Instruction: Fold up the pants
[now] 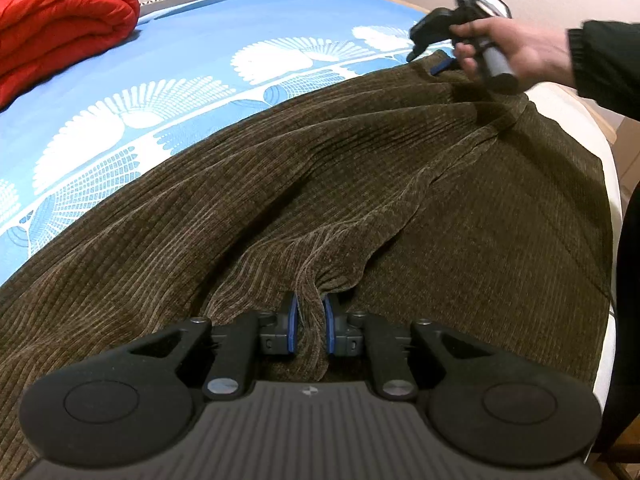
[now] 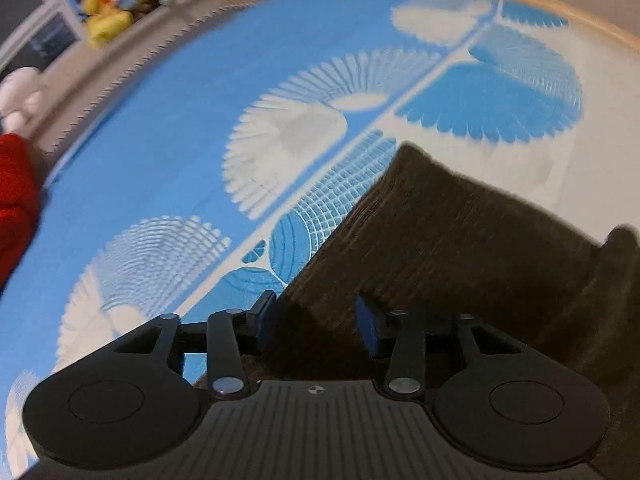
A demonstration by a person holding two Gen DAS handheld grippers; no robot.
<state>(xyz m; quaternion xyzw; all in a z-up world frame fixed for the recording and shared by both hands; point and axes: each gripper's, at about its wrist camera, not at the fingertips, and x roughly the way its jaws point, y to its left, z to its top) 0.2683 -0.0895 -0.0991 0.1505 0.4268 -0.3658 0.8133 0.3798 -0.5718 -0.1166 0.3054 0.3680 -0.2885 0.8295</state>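
Brown ribbed pants (image 1: 360, 168) lie spread across a blue and white bedspread (image 1: 208, 52). My left gripper (image 1: 311, 322) is shut on a bunched fold of the pants near their close edge. My right gripper (image 1: 438, 65) is at the far end of the pants, in a hand; in the right wrist view (image 2: 316, 320) its blue pads stand apart, astride the pants' edge (image 2: 440, 232). That view is blurred by motion.
A folded red quilt (image 1: 60, 28) lies at the bed's far left. Stuffed toys (image 2: 116, 4) sit on a ledge behind the bed. The bed's wooden edge (image 2: 560, 12) runs along the far right. The mattress side (image 1: 608, 320) drops off at the right.
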